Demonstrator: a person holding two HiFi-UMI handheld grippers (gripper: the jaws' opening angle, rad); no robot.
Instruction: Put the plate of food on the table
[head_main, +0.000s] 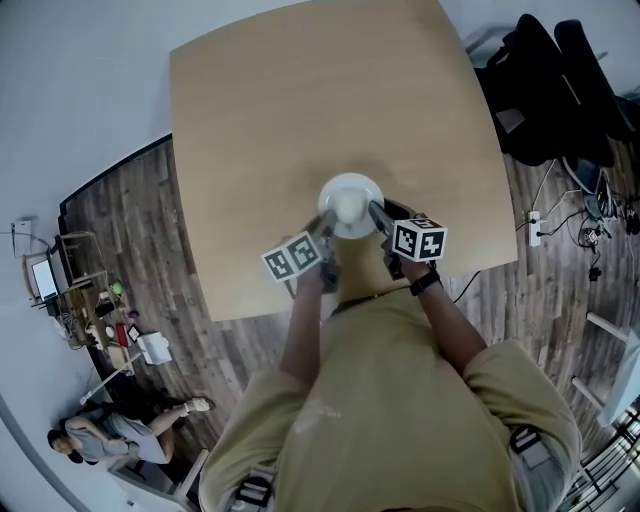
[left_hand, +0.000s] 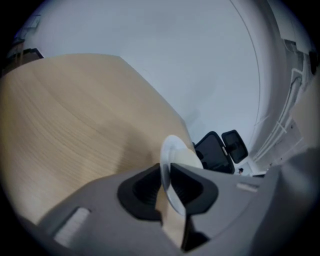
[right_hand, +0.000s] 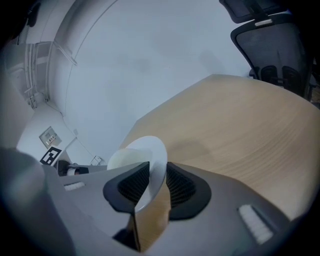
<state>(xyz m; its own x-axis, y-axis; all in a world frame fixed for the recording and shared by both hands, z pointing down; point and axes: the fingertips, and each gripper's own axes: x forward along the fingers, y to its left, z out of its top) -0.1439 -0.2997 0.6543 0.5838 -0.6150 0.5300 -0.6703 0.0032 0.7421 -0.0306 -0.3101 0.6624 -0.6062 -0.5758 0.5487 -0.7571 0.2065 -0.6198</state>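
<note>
A white plate (head_main: 350, 205) with a pale round mound of food on it rests on the wooden table (head_main: 330, 100), near the table's front edge. My left gripper (head_main: 325, 233) reaches it from the near left, my right gripper (head_main: 379, 216) from the near right. In the left gripper view the plate's rim (left_hand: 170, 150) stands between the jaws of the left gripper (left_hand: 166, 181), which are slightly parted and not pressing on it. In the right gripper view the rim (right_hand: 152, 152) sits in the wider gap of the right gripper (right_hand: 151, 183), with space on both sides.
Black office chairs (head_main: 550, 80) stand at the table's right back corner, with cables and a power strip (head_main: 533, 228) on the wooden floor. A person sits on the floor at lower left (head_main: 110, 435) beside a cluttered shelf (head_main: 85, 295).
</note>
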